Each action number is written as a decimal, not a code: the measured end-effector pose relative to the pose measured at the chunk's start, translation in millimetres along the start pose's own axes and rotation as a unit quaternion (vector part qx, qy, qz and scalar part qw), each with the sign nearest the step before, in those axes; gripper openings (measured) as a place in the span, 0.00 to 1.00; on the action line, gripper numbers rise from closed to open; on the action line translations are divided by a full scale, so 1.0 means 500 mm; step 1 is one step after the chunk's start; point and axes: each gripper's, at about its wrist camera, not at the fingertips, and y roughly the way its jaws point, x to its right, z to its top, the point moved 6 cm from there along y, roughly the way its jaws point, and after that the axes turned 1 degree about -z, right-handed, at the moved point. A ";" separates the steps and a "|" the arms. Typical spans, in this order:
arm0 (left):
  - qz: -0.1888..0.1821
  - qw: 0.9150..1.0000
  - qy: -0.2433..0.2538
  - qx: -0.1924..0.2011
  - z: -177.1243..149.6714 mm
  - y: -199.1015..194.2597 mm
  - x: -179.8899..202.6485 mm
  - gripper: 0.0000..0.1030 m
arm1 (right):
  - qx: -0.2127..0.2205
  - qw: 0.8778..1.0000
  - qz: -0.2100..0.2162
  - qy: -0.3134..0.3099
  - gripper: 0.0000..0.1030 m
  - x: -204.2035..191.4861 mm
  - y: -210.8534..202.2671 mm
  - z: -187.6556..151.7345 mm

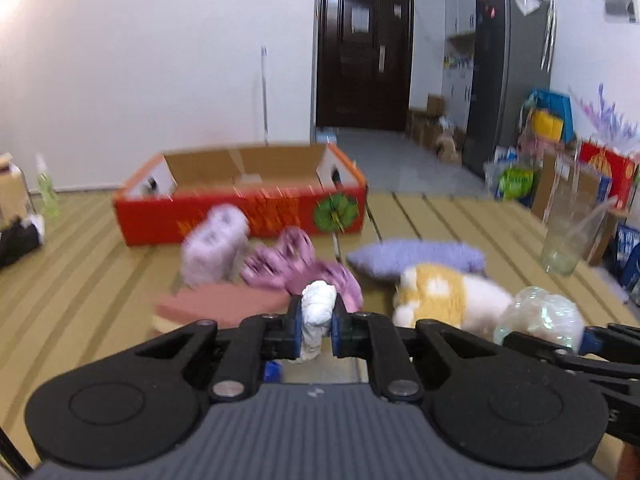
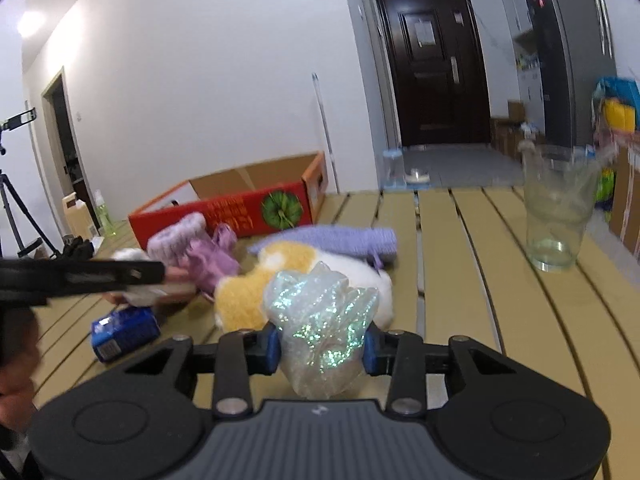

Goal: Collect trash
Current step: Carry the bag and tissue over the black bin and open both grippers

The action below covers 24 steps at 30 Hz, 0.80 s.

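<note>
Beside yellow plush (image 2: 244, 296), blue carton (image 2: 124, 332).

I saw a slatted tan tabletop (image 2: 472, 280) carrying a red cardboard box (image 1: 248, 216), a clear glass (image 2: 556, 220), a lilac pouch (image 1: 416, 258), a plush toy (image 1: 448, 294) and a blue packet (image 2: 124, 332)

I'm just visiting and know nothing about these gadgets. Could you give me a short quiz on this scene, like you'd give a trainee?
1. True or false: the left gripper holds a crumpled white tissue.
2. What do the right gripper fingers squeeze? A) glass B) glittery plastic wrapper C) sock
3. Fill in: the open red cardboard box sits on the ____.

Key: 1 true; 2 B; 3 table.
</note>
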 end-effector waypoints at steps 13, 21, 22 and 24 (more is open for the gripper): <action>0.155 0.982 -0.099 0.037 -0.081 -0.273 -0.387 0.13 | 0.005 0.967 0.213 -0.141 0.36 -0.438 0.012 0.034; 0.266 0.943 -0.199 -0.030 -0.270 -0.404 -0.652 0.13 | -0.092 0.906 0.333 -0.243 0.37 -0.790 0.066 -0.103; 0.273 0.937 -0.213 -0.043 -0.293 -0.410 -0.675 0.13 | -0.107 0.898 0.342 -0.256 0.37 -0.821 0.071 -0.128; 0.277 0.927 -0.241 -0.072 -0.342 -0.409 -0.722 0.13 | -0.142 0.877 0.355 -0.290 0.38 -0.882 0.080 -0.187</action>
